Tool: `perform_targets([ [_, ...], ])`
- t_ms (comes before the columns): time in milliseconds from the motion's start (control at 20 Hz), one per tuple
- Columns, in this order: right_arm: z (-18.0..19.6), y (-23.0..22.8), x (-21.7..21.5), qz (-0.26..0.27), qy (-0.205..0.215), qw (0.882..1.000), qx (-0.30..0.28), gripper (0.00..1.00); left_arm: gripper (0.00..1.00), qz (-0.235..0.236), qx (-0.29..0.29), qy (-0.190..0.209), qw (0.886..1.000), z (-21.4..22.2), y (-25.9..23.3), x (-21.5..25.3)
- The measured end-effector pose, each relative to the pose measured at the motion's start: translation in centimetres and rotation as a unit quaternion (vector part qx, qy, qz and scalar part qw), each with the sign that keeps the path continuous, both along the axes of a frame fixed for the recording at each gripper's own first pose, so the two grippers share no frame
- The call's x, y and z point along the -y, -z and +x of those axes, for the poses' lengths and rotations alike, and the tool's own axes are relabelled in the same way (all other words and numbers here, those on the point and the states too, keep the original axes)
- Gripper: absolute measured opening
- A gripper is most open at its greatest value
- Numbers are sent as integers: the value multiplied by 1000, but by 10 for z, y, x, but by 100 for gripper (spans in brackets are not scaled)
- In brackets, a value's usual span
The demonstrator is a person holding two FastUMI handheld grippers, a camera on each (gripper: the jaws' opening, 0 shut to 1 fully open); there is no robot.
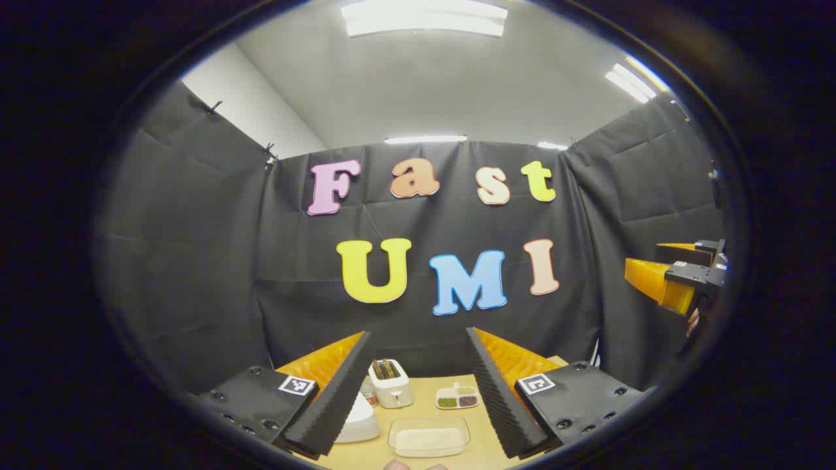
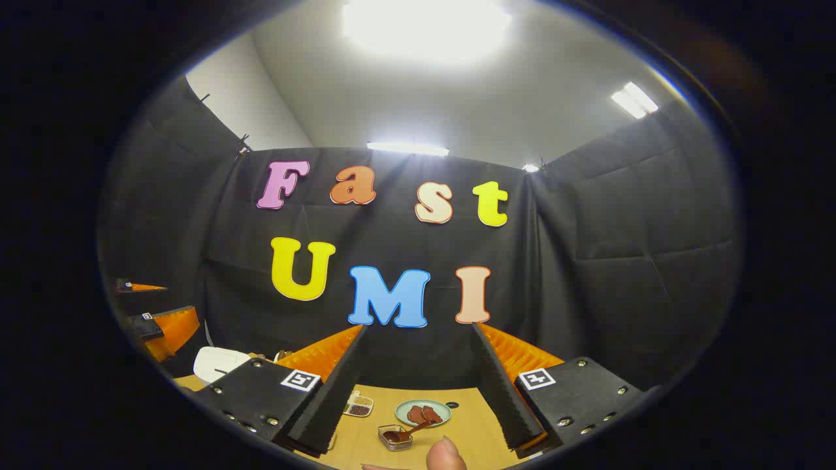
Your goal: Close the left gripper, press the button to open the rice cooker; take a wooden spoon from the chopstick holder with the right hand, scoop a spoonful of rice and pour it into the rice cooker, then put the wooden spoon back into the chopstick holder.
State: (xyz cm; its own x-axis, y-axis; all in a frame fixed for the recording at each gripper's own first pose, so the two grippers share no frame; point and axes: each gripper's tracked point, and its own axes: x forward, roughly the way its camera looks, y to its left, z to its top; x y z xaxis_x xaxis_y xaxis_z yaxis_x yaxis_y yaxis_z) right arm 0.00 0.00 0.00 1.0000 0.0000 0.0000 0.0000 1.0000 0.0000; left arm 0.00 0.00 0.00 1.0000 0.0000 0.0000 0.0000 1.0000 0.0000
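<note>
So both my grippers are up in the air over the table (image 1: 483, 437), nothing in either one. Left gripper (image 1: 418, 385) has its jaws spread wide, and between them I can see down to the toaster (image 1: 390, 383) at the back, a little divided dish (image 1: 457, 397) of beans just beside it, and a clear tray of rice (image 1: 429, 437) nearer to me. The white rice cooker (image 1: 358, 421) is peeking out right behind my left finger, lid looks down. Off to the far right edge of the left gripper view there's my other gripper, held high. Right gripper (image 2: 418, 385) is wide open too; through the gap I see a green plate (image 2: 423, 412) with something reddish on it, a small glass bowl (image 2: 394, 437) with a spoon (image 2: 408, 432) resting in it, and the bean dish further left. The cooker also shows as a white shape at the left of the right gripper view, near my left gripper. A fingertip (image 2: 445, 454) pokes in at the bottom.
</note>
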Motion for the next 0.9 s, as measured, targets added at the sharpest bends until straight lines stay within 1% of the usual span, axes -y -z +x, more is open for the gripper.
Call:
perform_targets([
  [100, 1, 2, 2, 4, 5, 1000, -2, 94, 94, 4, 1, -8, 1000, 0, -6, 1],
  [200, 0, 5, -9, 20, -10, 1000, -9, 94, 97, 7, 5, -10, 1000, 1, -14, 6],
  [250, 1, 7, -7, 18, -7, 1000, -10, 95, 98, 7, 1, -8, 1000, 2, -10, 7],
  [300, 4, 6, -7, 14, -11, 1000, -4, 94, 95, 6, -1, -7, 1000, 2, -7, 7],
  [350, 6, 4, -10, 1, -16, 1000, 2, 94, 95, 5, 2, -11, 1000, 2, -5, 5],
  [400, 9, 5, -4, -1, -1, 1000, 0, 95, 94, 4, -2, -18, 1000, 2, -2, 0],
  [450, 10, 7, -7, 11, -4, 1000, -4, 94, 95, 0, -12, -22, 1000, 3, 5, -4],
  [500, 5, 7, -16, 26, -16, 1000, -2, 95, 95, -9, -11, -19, 1000, 3, 3, -4],
  [550, 6, 7, -21, 34, -18, 999, -4, 94, 95, -15, -8, -19, 1000, 3, 1, -4],
  [650, 7, 11, -22, 29, -16, 999, -6, 95, 97, -22, -15, -24, 999, 4, 7, -12],
  [800, 10, 8, -37, 18, -24, 1000, 1, 94, 94, -38, -16, -29, 999, 2, 17, -25],
  [900, 12, 11, -50, 19, -31, 999, -3, 95, 94, -34, -25, -39, 998, 4, 31, -40],
])
